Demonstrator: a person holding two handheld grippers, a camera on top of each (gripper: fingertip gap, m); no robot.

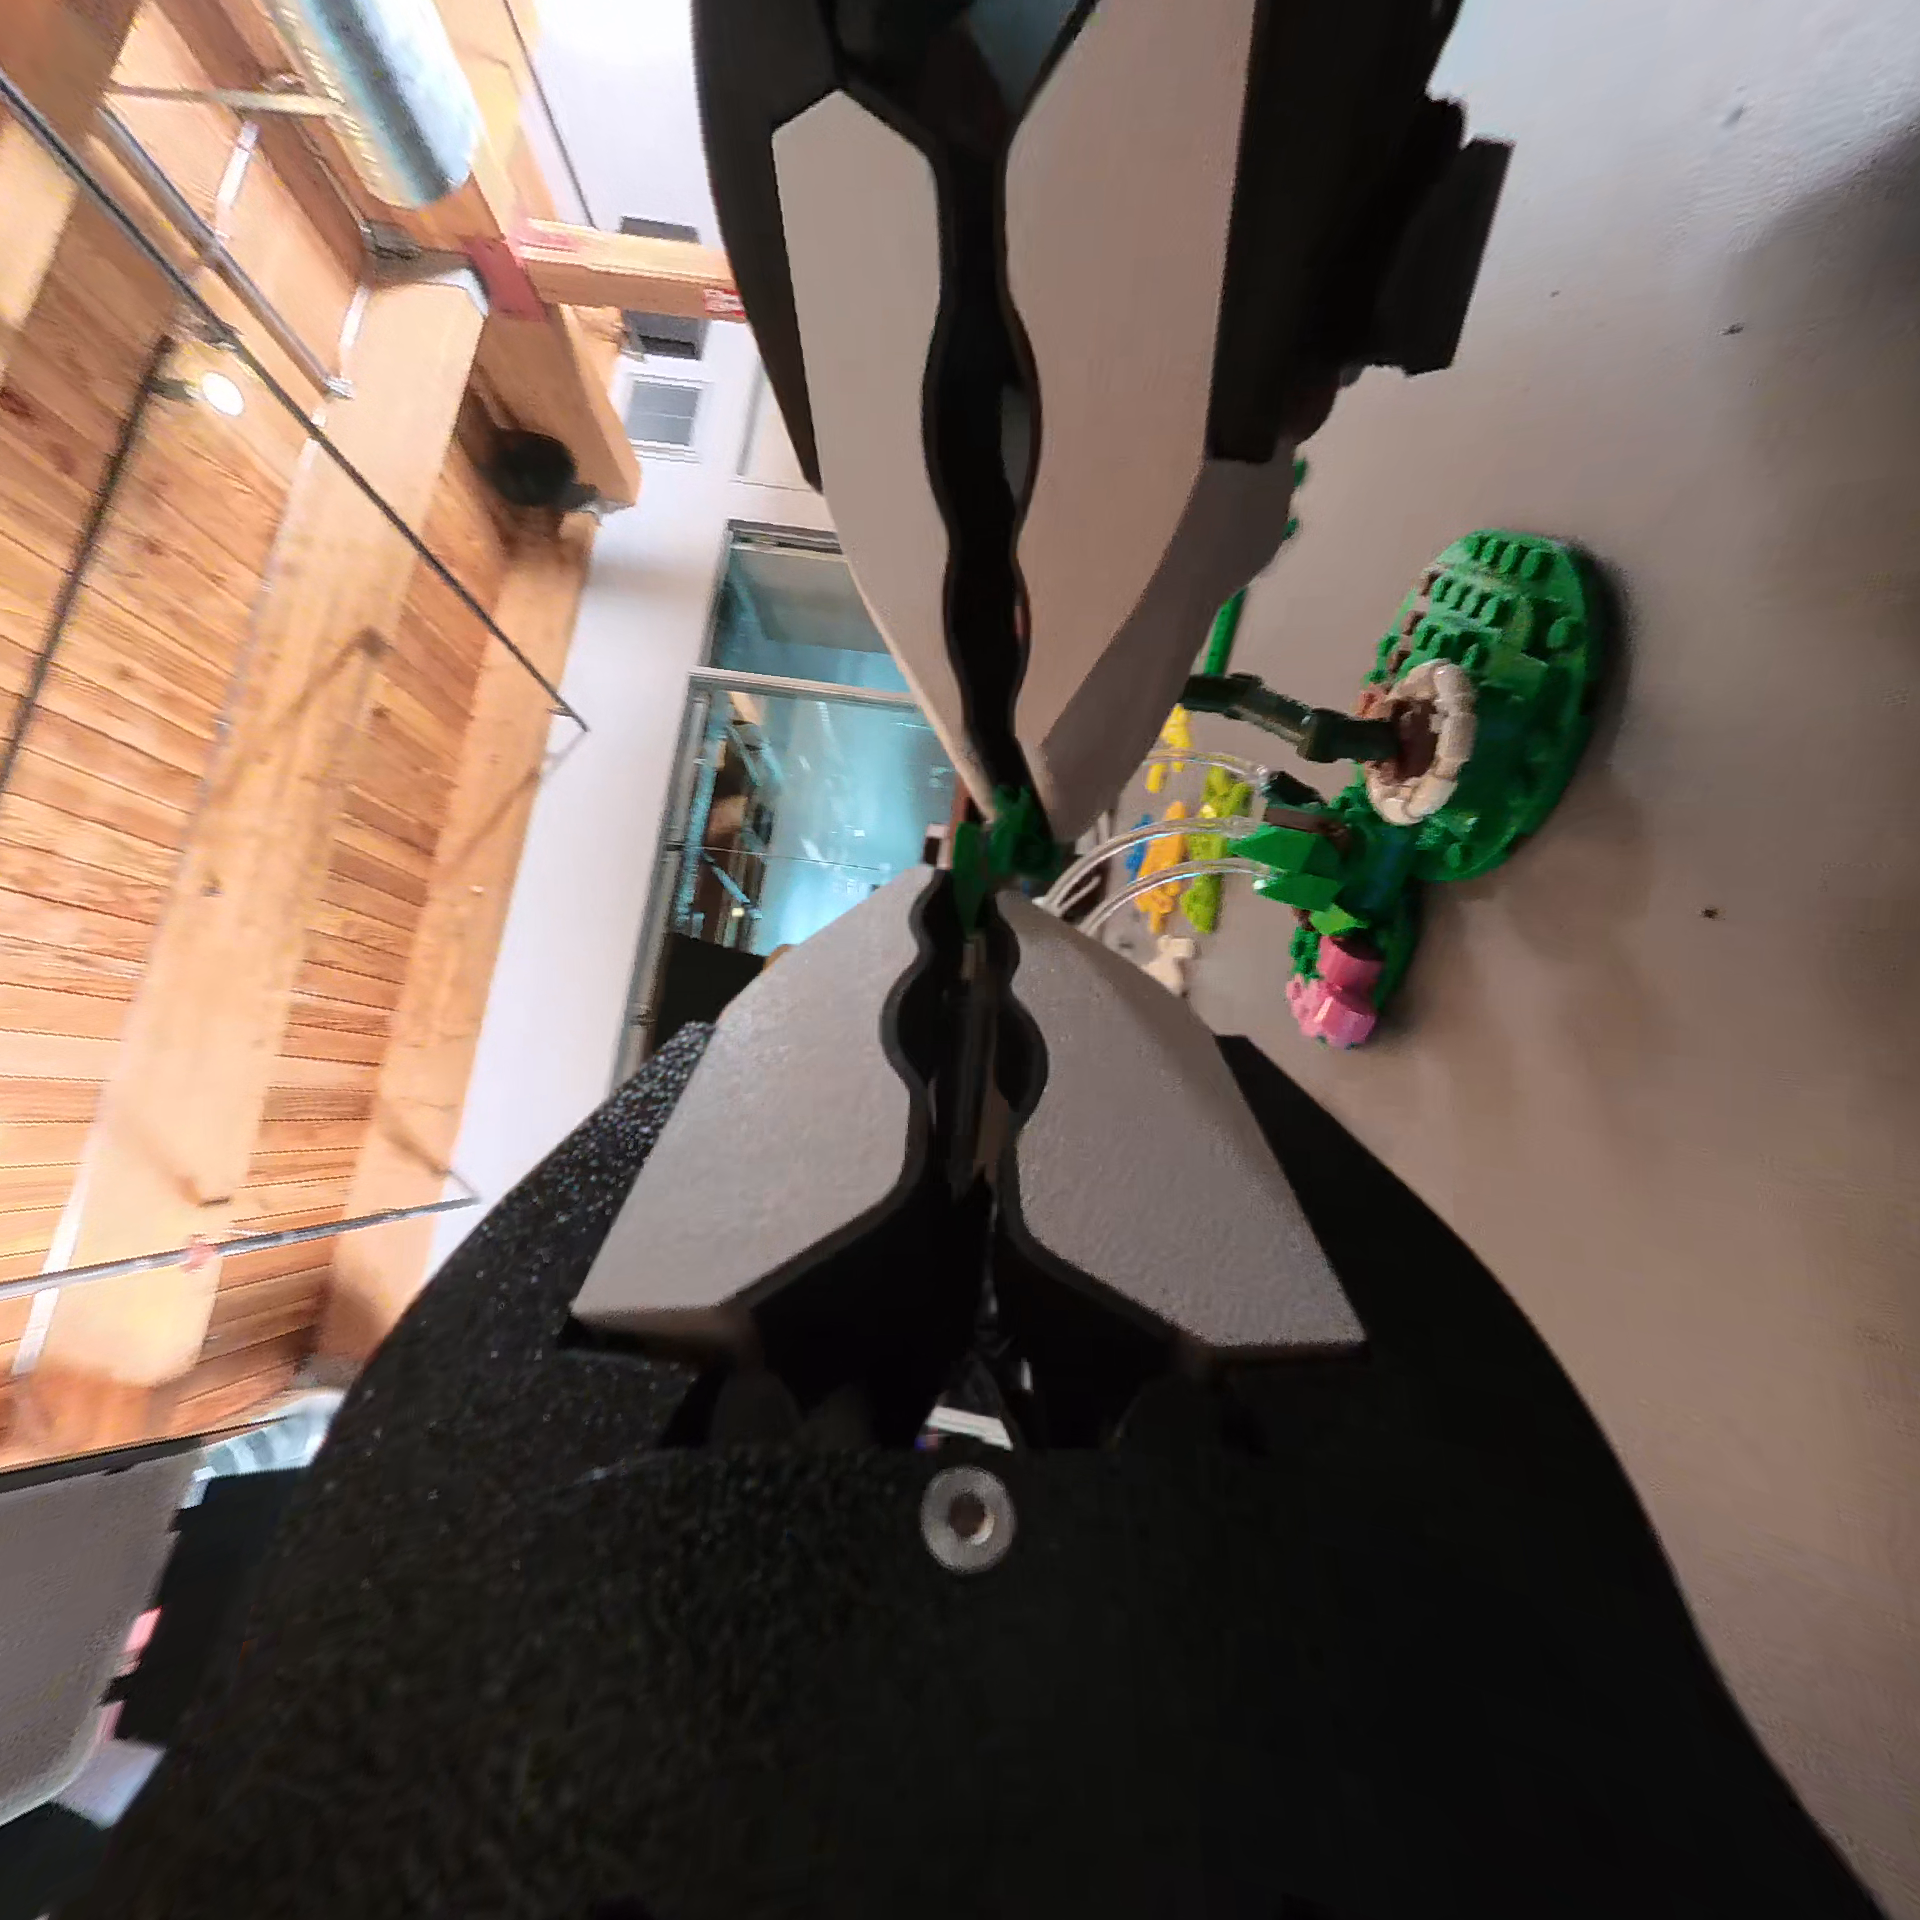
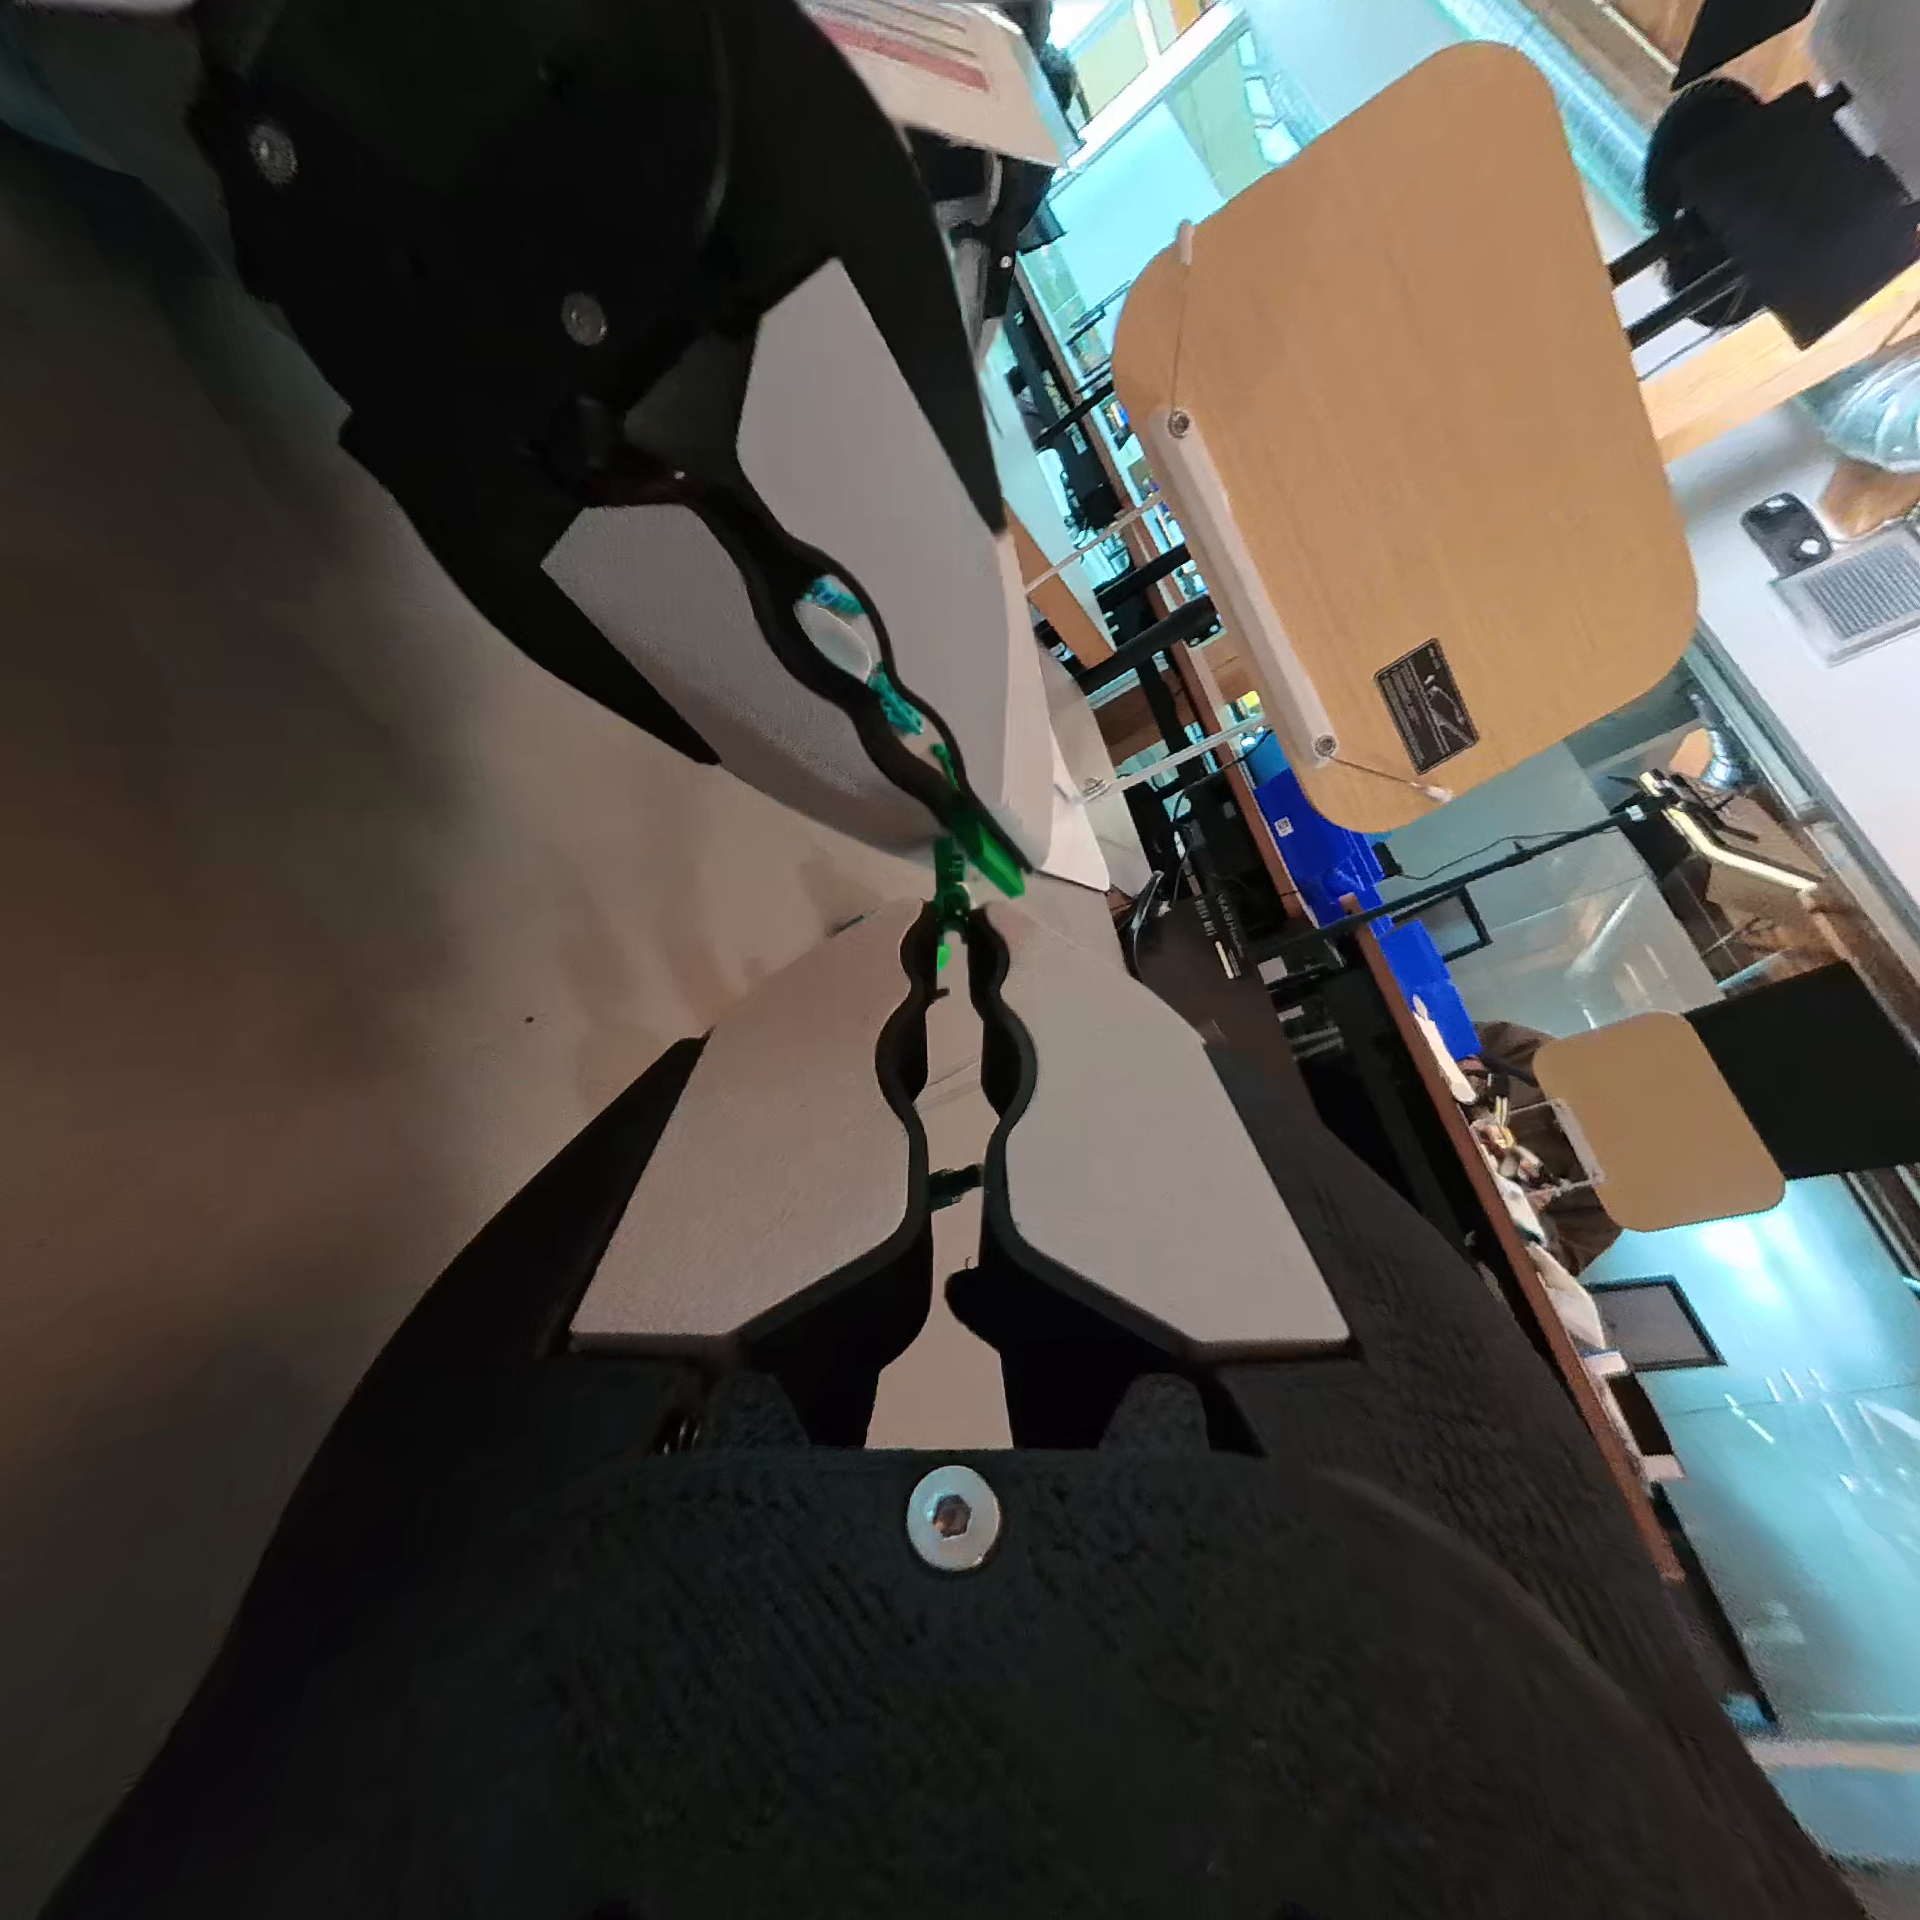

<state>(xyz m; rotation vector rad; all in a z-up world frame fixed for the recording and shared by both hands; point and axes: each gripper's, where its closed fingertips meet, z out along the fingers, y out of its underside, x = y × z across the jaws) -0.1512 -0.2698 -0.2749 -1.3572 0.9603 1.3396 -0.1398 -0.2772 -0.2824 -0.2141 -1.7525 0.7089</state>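
Green brick stem piece (image 2: pixel 951 883), thin, knobby, pinched by both grippers

A black label (image 2: pixel 1425 704) is sitting on the wooden panel (image 2: pixel 1403 416), its print too small to read. A red-and-white sign (image 2: pixel 914 42) is showing blurred, illegible print.
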